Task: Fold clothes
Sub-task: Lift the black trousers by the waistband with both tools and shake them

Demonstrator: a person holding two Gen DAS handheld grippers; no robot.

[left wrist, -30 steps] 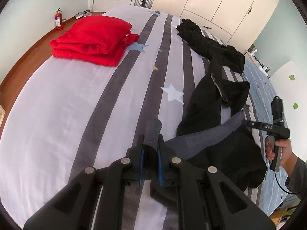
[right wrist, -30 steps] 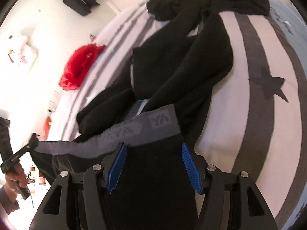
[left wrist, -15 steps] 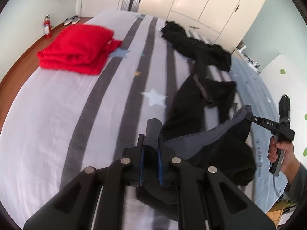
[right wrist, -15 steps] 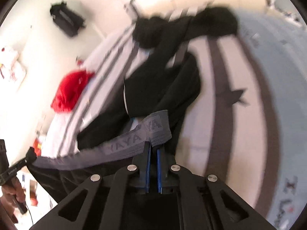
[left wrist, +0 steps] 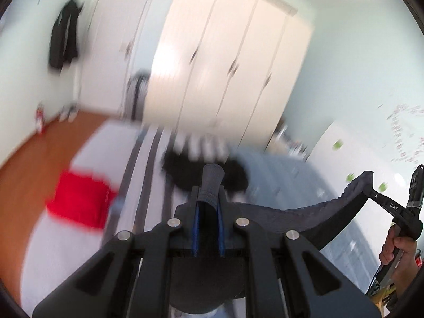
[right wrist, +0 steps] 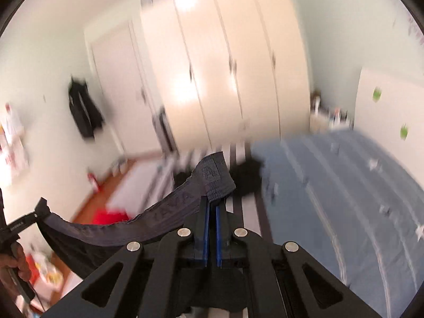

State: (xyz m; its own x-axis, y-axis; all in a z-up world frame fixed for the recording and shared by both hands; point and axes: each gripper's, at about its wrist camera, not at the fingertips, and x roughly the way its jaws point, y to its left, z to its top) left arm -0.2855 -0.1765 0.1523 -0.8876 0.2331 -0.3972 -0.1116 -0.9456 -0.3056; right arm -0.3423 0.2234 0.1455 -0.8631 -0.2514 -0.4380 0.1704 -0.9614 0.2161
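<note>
Left wrist: my left tool (left wrist: 208,198) pinching grey waistband (left wrist: 291,216) | band runs sideways across to right tool (right wrist: 211,206), also clamped on it | garment hangs above bed (left wrist: 66,238) | red pile (left wrist: 79,201) well apart, wardrobe (left wrist: 225,61) beyond

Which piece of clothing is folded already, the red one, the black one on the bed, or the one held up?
The red one, a flat stack on the bed; the others are crumpled or hanging.

Bedroom in a home: bed (right wrist: 344,185) with striped, star-printed cover; tall cream built-in wardrobe (left wrist: 225,61) along far wall; dark garment (right wrist: 83,111) hanging on wall; wooden floor (left wrist: 34,164); folded red clothing (left wrist: 79,201) on bed.
</note>
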